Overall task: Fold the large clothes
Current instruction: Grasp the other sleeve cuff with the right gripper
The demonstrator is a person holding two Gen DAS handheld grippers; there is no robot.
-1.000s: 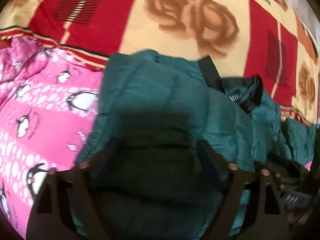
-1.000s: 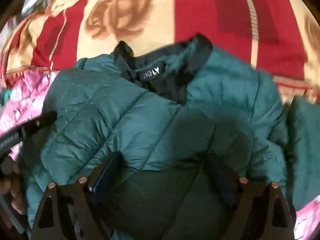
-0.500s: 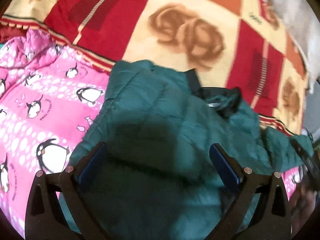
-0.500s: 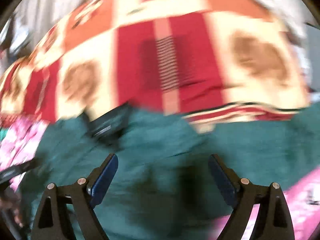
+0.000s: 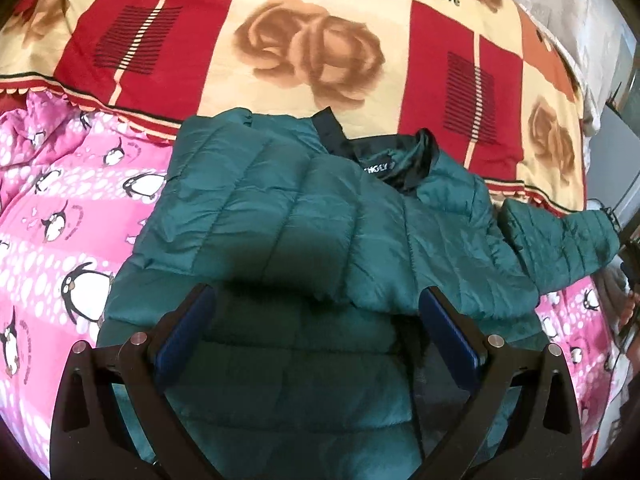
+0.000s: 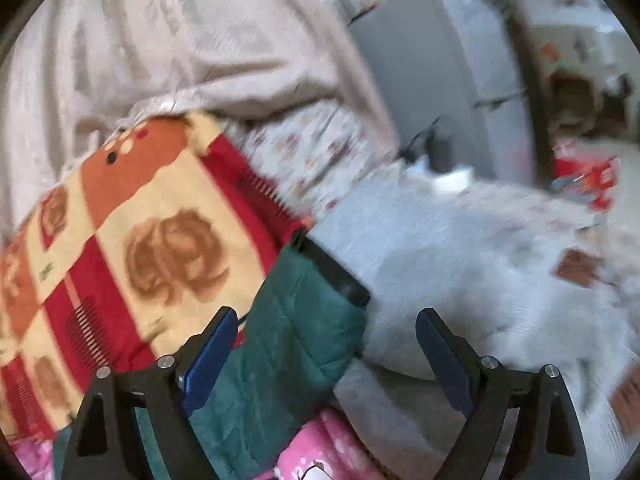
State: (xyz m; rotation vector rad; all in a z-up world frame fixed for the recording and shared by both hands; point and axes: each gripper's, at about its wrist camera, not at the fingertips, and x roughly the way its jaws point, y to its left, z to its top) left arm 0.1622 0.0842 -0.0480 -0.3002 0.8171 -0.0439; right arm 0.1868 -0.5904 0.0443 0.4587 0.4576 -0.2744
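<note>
A dark green quilted jacket (image 5: 304, 216) with a black collar (image 5: 396, 160) lies on the bed, its left side folded over the body. Its right sleeve (image 5: 560, 240) stretches out to the right. My left gripper (image 5: 316, 320) is open and empty, hovering above the jacket's lower middle. In the right wrist view the sleeve's end (image 6: 296, 320) with its black cuff (image 6: 336, 272) lies at the bed's edge. My right gripper (image 6: 322, 334) is open and empty, just above the sleeve end, with the cuff between the fingers' line.
A red and cream rose-patterned blanket (image 5: 312, 40) covers the far bed. A pink penguin blanket (image 5: 60, 216) lies under the jacket at left. A beige knitted cover (image 6: 180, 40), a grey-white fluffy blanket (image 6: 480, 272) and a grey cabinet (image 6: 432, 80) are off the bed's right side.
My left gripper pulled back and up, so more of the jacket shows. My right gripper swung far right, from over the jacket's body and collar to the sleeve end at the bed's edge.
</note>
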